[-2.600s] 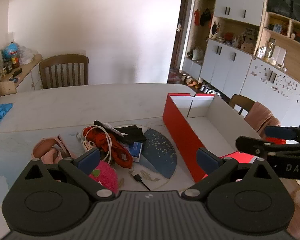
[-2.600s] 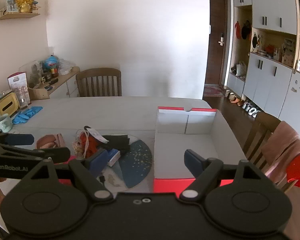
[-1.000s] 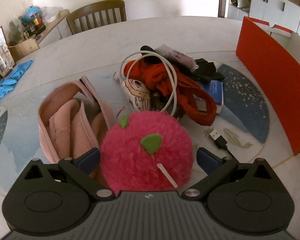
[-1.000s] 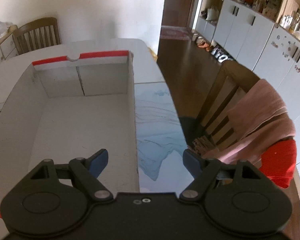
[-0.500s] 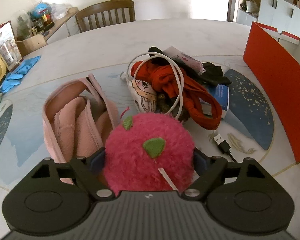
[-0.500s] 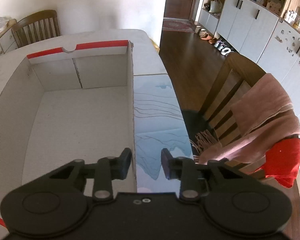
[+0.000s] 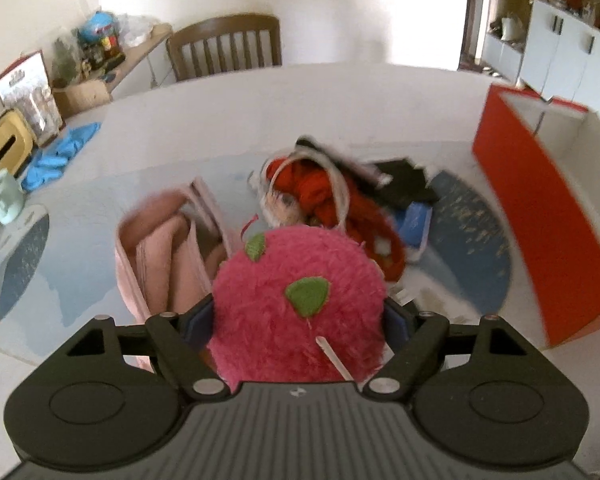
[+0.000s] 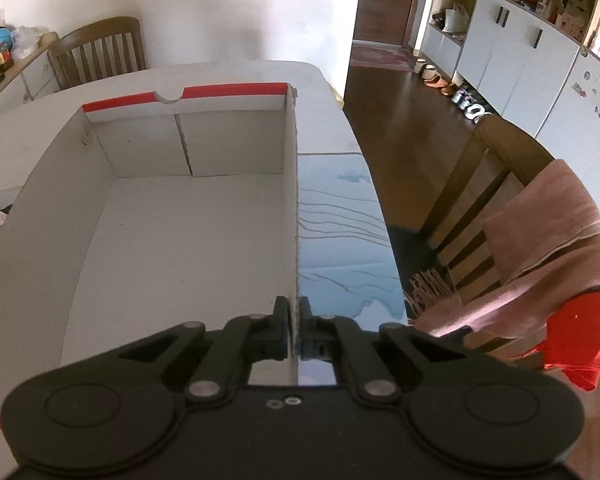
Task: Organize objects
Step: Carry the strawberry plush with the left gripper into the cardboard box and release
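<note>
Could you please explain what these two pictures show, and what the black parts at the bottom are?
Each picture comes from a camera on a hand-held gripper that a person carries, one per hand, looking along its two fingers. The black parts are the grippers themselves. In the left view, the left hand-held gripper is shut on a pink plush ball above a table with a pile of clothes and cables and a pink pouch. In the right view, the right hand-held gripper pinches the wall of an empty red box.
</note>
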Available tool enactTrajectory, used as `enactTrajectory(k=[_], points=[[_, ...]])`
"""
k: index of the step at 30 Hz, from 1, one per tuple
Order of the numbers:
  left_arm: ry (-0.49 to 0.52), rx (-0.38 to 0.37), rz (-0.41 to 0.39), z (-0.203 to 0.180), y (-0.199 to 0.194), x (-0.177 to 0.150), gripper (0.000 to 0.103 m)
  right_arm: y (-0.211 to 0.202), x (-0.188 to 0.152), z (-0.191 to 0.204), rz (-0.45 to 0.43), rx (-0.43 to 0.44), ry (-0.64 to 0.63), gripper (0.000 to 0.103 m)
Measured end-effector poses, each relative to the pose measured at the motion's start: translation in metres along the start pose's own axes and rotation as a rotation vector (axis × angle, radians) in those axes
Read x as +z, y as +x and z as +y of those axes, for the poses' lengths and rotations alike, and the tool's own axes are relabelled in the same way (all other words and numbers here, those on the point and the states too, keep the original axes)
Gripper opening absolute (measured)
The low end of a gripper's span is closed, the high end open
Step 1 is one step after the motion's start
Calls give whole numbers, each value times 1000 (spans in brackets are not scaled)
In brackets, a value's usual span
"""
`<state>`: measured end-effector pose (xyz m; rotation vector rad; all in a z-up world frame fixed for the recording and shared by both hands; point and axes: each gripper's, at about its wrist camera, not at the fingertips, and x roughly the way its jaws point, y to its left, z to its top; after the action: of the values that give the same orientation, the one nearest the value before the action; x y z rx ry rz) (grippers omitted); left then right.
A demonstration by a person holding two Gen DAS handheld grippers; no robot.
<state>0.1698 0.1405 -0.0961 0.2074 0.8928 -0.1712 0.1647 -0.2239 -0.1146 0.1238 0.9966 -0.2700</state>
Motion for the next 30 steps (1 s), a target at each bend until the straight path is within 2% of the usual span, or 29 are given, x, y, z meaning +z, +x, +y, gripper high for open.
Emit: enactTrajectory(k=[5, 15, 22, 30], points=[[49, -52, -58, -22, -31, 25, 82, -3, 3, 0, -6, 13, -16, 1], [188, -263, -110, -113, -54, 77, 82, -1, 1, -2, 0, 32, -22, 1], [314, -369, -70, -192, -33, 98, 82, -1, 0, -2, 0, 52, -28, 1], [410, -388, 37, -249, 17, 103, 82, 0, 1, -5, -1, 59, -18, 1]])
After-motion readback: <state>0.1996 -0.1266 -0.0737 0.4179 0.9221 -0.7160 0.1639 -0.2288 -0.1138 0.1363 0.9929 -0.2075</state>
